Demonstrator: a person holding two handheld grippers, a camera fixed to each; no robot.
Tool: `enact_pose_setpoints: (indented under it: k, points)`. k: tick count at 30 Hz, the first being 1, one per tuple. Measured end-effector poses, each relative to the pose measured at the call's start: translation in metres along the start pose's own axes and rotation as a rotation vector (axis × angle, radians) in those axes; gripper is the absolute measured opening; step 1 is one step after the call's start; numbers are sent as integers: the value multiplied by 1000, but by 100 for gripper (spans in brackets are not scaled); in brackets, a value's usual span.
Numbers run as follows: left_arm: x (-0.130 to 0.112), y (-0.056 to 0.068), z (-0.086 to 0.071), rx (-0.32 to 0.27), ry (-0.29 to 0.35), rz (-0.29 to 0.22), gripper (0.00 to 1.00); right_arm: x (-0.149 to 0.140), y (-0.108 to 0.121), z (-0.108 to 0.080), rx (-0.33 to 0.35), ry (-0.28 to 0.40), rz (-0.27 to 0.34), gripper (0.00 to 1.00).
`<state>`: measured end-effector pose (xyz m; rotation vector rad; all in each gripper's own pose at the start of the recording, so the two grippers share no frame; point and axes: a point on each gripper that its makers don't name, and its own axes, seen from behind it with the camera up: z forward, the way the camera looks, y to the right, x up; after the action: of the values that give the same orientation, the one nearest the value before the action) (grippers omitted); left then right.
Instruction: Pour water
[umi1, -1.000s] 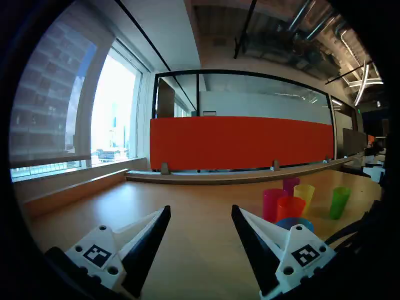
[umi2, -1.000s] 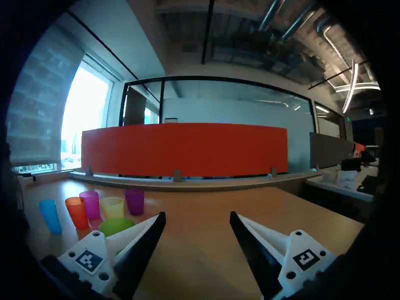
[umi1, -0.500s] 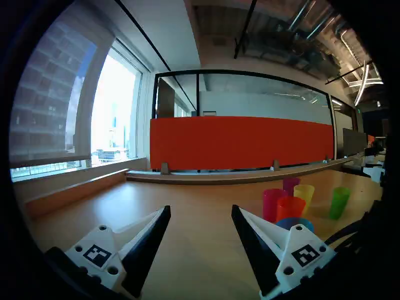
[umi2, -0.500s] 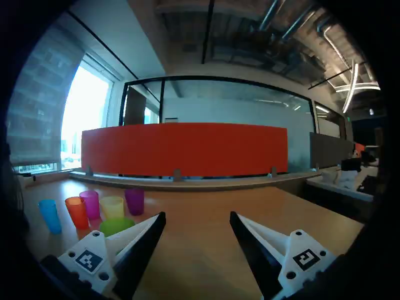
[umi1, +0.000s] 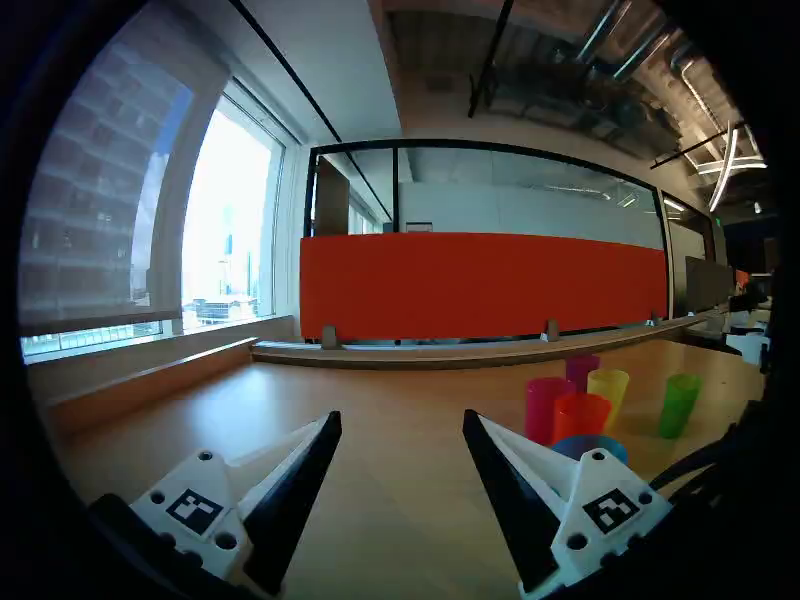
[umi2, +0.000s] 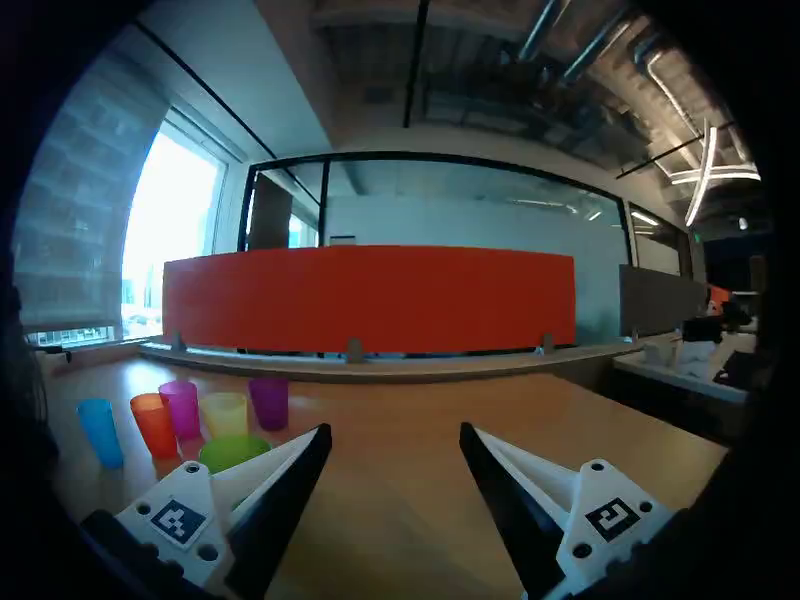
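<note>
**A:** The left gripper (umi1: 400, 415) first. How do its fingers stand?

**B:** They are spread wide with nothing between them. Bare wooden tabletop (umi1: 400, 520) shows through the gap at the bottom centre of the left gripper view.

**A:** And the right gripper (umi2: 395, 428)?

**B:** Its fingers are parted too and hold nothing, low over the same tabletop at the bottom of the right gripper view.

**A:** Where are the cups?

**B:** In the left gripper view they cluster at lower right. The blue cup (umi1: 590, 445) is nearest, its rim showing just behind the finger on the right of the frame. Behind it stands the orange cup (umi1: 581, 415), with the pink cup (umi1: 543, 408) just to its left. The yellow cup (umi1: 608, 390) and the purple cup (umi1: 582, 367) are farther back. The green cup (umi1: 680, 404) stands apart from the others, toward the right edge.

**A:** And from the other side?

**B:** In the right gripper view they sit at lower left. The green cup (umi2: 230, 452) is nearest, partly hidden by the finger on the left of the frame. Beyond it, from left to right, are the blue cup (umi2: 100, 432), orange cup (umi2: 154, 424), pink cup (umi2: 181, 406), yellow cup (umi2: 225, 412) and purple cup (umi2: 268, 402). All are upright, and I cannot tell whether any holds water.

**A:** Farther off?

**B:** An orange partition (umi1: 480, 285) runs across the middle of the frame at the table's far edge. A black-framed glass wall (umi1: 520, 190) rises above it. A bright window (umi1: 225, 235) is at the left, and exposed pipes (umi1: 620, 45) run along the ceiling at upper right.
</note>
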<state>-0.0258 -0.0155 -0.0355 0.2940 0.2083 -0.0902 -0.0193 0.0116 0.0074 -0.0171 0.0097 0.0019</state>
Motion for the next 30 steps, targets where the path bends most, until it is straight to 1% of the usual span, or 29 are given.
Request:
enact_pose_setpoints:
  k: [30]
  points:
    - [9,-4,-3,-1,-4,-3,90,-1,1,0,0,0,0,99]
